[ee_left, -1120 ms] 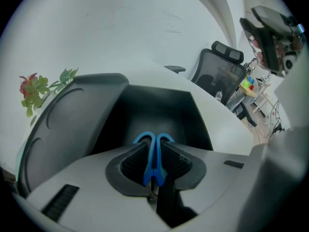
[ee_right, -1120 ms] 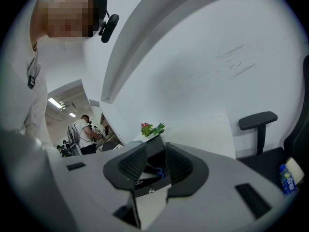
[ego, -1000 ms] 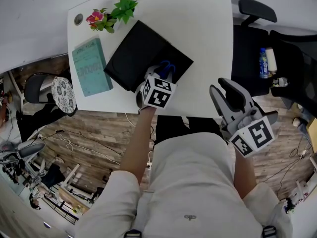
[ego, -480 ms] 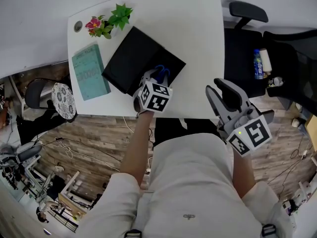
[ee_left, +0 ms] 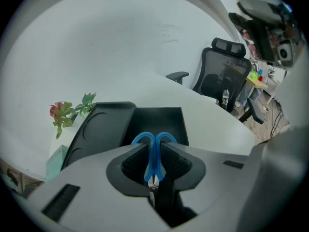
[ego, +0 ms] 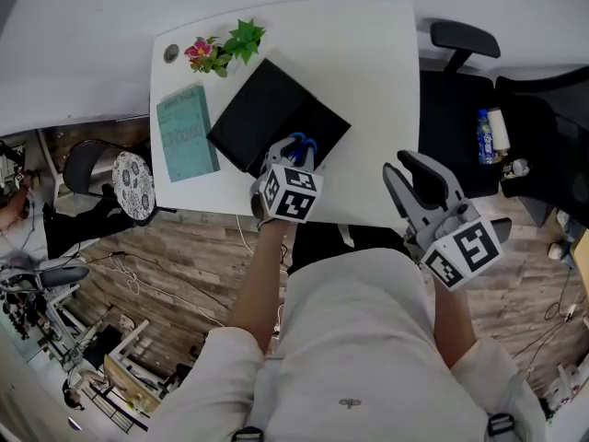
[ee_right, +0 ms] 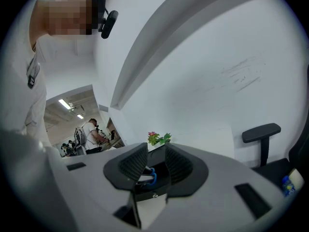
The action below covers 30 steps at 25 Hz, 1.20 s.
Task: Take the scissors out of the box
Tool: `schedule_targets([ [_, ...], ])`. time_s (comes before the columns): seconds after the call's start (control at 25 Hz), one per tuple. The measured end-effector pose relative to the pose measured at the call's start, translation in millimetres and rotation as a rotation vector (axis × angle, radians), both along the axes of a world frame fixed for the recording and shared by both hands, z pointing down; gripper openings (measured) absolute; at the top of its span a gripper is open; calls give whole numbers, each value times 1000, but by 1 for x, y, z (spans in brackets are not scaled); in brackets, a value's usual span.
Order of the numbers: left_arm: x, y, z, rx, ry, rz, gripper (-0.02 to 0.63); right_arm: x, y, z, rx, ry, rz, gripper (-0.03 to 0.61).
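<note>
Clamped between the jaws of the left gripper (ee_left: 153, 154): the scissors (ee_left: 143, 139), pinched at the neck of the blue handles, loops poking out past the pads, metal end pointing back toward the palm. Just beyond the loops, the open black box (ee_left: 164, 120), lid folded out flat beside the tray. In the head view, scissors held over the box's near end, close to the near edge of the white tabletop (ego: 368, 72).

Right gripper (ego: 405, 166) off to the right, out past the tabletop's near edge, jaws apart and holding nothing; only the distant box visible through the gap.

Likely trouble, as a judgement:
- **Slip:** a narrow pinch on smooth plastic, so a possible slide or swivel of the scissors between the pads on a quick tilt or jerk.
- **Drop:** with a slackened squeeze, a fall back into the tray, or onto the tabletop's edge and down to the wood floor (ego: 166, 265).
- **Snag:** blades hidden behind the pads, so hard to tell whether clear of the box wall. Risk of a catch there dragging the box toward the edge, with no steadying from the right gripper.

Little danger to the book (ego: 184, 134) along the left edge or the flowers (ego: 221, 49) at the far left corner, both beyond the lid, away from the jaws.
</note>
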<state>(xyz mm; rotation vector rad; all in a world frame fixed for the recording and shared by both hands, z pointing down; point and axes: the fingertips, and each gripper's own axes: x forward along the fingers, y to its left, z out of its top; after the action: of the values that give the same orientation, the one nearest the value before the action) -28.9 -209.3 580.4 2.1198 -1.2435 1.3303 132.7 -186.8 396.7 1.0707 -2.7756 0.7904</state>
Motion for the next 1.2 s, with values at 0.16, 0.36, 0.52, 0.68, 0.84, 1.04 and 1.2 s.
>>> schedule_targets([
  [0.16,-2,8,-14,15,-5,-16,87,-2,1,-8,24,-14,-17,115],
  [0.36,-2,15,-30,35,-1,-15,87,-8,0,-14,45,-20,-31,115],
  [0.52,-9,17,-45,62,55,-36,87,-21,3,-16,54,-16,-40,112],
  [0.68,-14,22,-62,107,96,-21,87,-32,11,-16,56,-3,-33,110],
  [0.84,-20,29,-84,167,241,-21,87,-51,27,-18,59,13,-14,109],
  [1.04,-35,37,-127,289,471,-25,87,-73,50,-23,69,43,19,110],
  [1.2,-52,53,-154,357,534,10,87,-96,72,-33,94,64,36,110],
])
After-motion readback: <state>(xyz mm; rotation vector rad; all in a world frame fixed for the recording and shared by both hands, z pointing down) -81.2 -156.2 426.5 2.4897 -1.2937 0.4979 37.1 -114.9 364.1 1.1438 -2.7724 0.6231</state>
